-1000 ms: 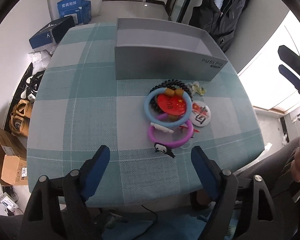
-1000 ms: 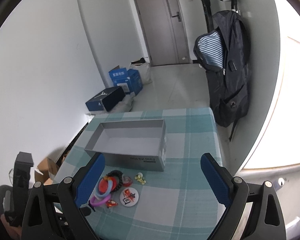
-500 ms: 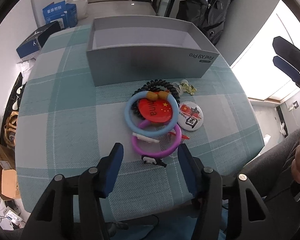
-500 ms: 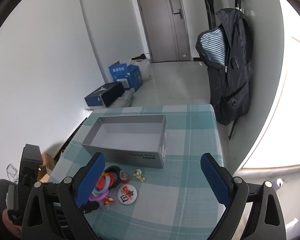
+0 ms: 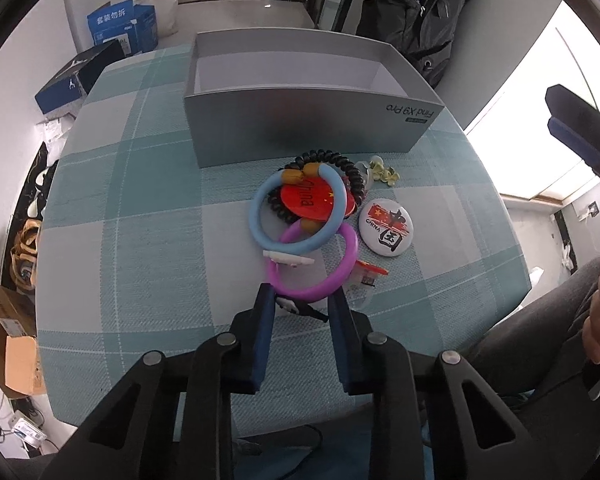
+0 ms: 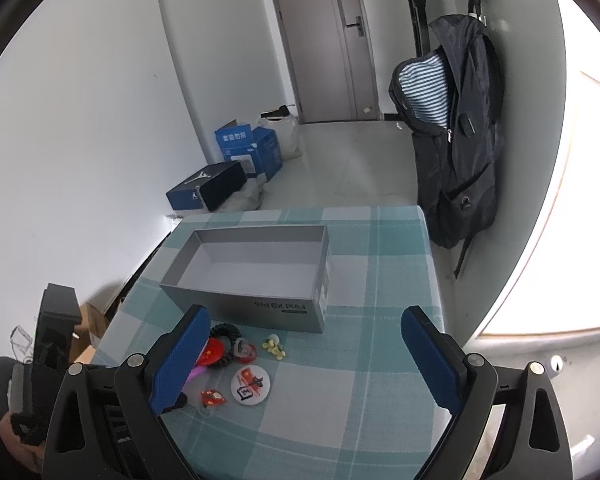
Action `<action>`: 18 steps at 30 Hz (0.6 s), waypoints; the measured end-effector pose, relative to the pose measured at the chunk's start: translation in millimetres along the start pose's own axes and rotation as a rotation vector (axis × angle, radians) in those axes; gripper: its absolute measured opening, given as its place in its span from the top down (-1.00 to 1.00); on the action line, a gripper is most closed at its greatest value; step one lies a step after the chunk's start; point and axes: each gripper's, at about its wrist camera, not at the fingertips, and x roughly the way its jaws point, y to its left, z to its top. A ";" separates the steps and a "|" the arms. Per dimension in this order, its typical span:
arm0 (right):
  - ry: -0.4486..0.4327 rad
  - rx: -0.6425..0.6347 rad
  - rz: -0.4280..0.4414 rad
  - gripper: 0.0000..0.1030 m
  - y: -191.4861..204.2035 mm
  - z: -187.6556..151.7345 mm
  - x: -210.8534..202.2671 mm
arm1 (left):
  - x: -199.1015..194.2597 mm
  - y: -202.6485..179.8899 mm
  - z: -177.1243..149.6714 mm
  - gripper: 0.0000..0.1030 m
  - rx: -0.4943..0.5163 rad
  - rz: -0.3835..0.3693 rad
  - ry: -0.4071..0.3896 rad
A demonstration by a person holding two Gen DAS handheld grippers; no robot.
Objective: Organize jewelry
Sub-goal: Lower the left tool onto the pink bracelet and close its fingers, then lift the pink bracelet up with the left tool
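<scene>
Left gripper [image 5: 302,300] low over the checked tablecloth [image 5: 148,240], fingers narrowed to a small gap around the near rim of the purple bracelet [image 5: 320,264] and a small black-and-white clip [image 5: 300,308]; apparently not yet pinching either, though contact is hard to judge from this angle. Just ahead of the tips, a blue bracelet [image 5: 296,212] overlapping the purple one, resting on a red badge [image 5: 316,200] and a black coil hair tie [image 5: 332,164]. Right of the tips, a white round badge [image 5: 386,226]; near it, small yellow flower pieces [image 5: 386,174] and a small red charm [image 5: 370,272]. Beyond all of these, a grey open box [image 5: 300,128], nothing inside.

Right gripper [image 6: 304,356] held well above the table, fingers spread wide, nothing between them, touching nothing. Below and between its fingers, the same box [image 6: 256,304] seen from higher up, interior bare. Only in this view: a dark backpack [image 6: 452,152] hanging on the wall and a grey door [image 6: 324,40]. Purple bracelet [image 6: 196,372] mostly hidden here behind the left finger.
</scene>
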 end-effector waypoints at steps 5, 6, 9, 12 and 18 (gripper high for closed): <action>0.022 -0.019 0.003 -0.88 4.8 -4.3 4.6 | -5.1 0.5 1.8 0.59 -0.015 -0.025 -0.018; 0.026 -0.021 0.005 -0.88 5.5 -5.1 5.5 | -6.1 0.7 2.3 0.59 -0.018 -0.033 -0.020; 0.046 -0.019 0.016 -0.88 6.7 -6.7 9.4 | -11.7 2.9 1.9 0.59 -0.021 -0.051 -0.032; 0.082 0.004 0.052 -0.88 7.1 -8.6 16.3 | -17.2 7.1 1.1 0.59 -0.031 -0.069 -0.044; 0.267 0.113 0.238 -0.88 9.4 -19.6 46.9 | -28.7 13.0 3.0 0.59 -0.062 -0.113 -0.086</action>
